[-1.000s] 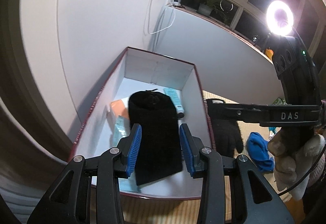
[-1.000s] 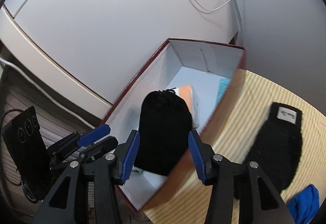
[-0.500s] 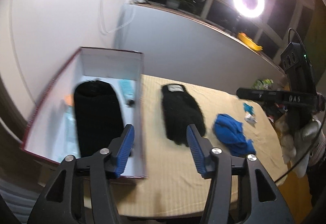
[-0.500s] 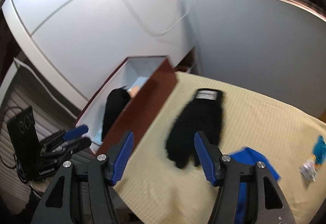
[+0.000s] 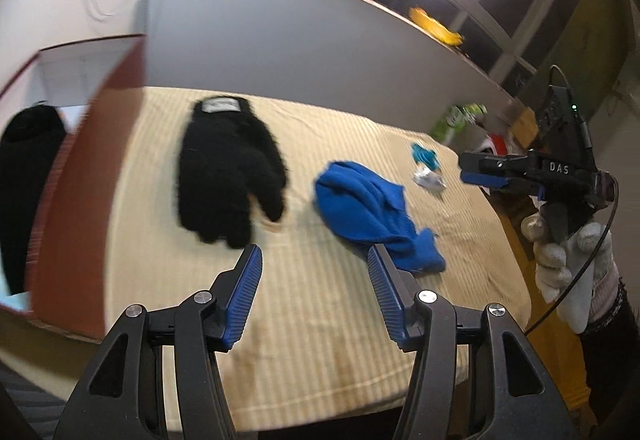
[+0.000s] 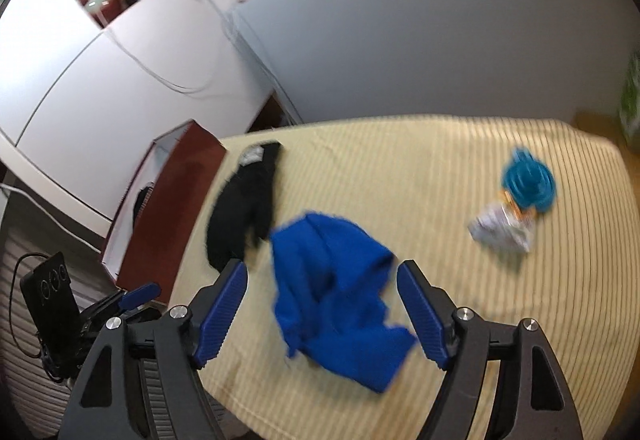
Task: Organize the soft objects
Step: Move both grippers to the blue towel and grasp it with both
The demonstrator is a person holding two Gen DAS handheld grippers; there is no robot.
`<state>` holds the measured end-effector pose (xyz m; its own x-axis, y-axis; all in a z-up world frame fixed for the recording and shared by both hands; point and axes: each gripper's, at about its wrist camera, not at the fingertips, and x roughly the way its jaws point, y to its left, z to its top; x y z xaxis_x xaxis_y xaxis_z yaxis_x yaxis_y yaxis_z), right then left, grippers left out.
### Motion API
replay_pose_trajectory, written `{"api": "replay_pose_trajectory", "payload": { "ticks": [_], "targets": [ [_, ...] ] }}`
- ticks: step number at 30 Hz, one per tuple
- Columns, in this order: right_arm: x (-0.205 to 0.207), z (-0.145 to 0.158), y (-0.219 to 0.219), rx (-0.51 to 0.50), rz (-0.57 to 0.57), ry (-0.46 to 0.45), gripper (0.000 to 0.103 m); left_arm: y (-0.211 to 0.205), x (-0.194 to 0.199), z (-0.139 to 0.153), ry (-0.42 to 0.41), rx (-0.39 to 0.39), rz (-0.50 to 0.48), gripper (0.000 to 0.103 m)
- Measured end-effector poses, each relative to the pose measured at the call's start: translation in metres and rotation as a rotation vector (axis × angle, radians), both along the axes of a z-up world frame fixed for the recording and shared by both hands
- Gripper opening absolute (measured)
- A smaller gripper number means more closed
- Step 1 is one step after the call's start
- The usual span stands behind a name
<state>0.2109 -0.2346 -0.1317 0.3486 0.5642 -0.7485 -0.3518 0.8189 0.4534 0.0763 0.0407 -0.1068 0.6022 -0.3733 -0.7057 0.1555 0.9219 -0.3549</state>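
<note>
Both hands have swung away from the dark red cardboard box [image 5: 76, 208] and now look over the desk [image 5: 320, 320] with its striped yellow cloth. One fuzzy black glove [image 5: 28, 176] now lies inside the box, so that one looks put away.

The other fuzzy black glove [image 5: 230, 168] lies on the desk just beside the box. A crumpled blue cloth [image 6: 332, 296] lies near it.

The left tongs [image 5: 314, 296] stand partly open and hold nothing. The right tongs [image 6: 322, 314] are opening wider above the blue cloth, not touching it.
</note>
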Motion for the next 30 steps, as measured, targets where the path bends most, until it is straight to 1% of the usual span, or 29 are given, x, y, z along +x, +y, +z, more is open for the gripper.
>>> {"api": "replay_pose_trajectory", "payload": {
  "ticks": [2, 6, 8, 11, 14, 17, 19, 22, 27, 30],
  "targets": [
    [-0.002, -0.013, -0.009, 0.009, -0.015, 0.037, 0.074, -0.013, 0.006, -0.004, 0.012, 0.006, -0.031, 0.054],
    [-0.012, -0.032, -0.023, 0.041, -0.031, 0.077, 0.074, -0.035, 0.017, -0.01, 0.027, 0.029, -0.083, 0.054],
    [-0.018, -0.04, -0.025, 0.044, -0.031, 0.086, 0.074, -0.044, 0.025, -0.012, 0.031, 0.045, -0.1, 0.054],
    [-0.027, -0.049, -0.021, 0.023, -0.01, 0.087, 0.074, -0.051, 0.041, -0.011, 0.033, 0.065, -0.109, 0.054],
    [-0.035, -0.054, -0.016, 0.014, 0.015, 0.091, 0.074, -0.055, 0.057, -0.01, 0.04, 0.076, -0.112, 0.054],
    [-0.043, -0.057, -0.008, -0.018, 0.045, 0.073, 0.074, -0.058, 0.073, -0.012, 0.058, 0.074, -0.112, 0.054],
    [-0.048, -0.058, -0.003, -0.056, 0.063, 0.05, 0.074, -0.06, 0.086, -0.015, 0.069, 0.087, -0.111, 0.054],
    [-0.053, -0.061, 0.004, -0.084, 0.088, 0.03, 0.074, -0.063, 0.102, -0.023, 0.096, 0.105, -0.097, 0.054],
    [-0.058, -0.066, 0.019, -0.137, 0.135, 0.0, 0.074, -0.066, 0.12, -0.035, 0.147, 0.07, -0.091, 0.054],
    [-0.058, -0.07, 0.027, -0.166, 0.149, -0.019, 0.074, -0.071, 0.122, -0.042, 0.158, 0.08, -0.107, 0.054]
  ]
}}
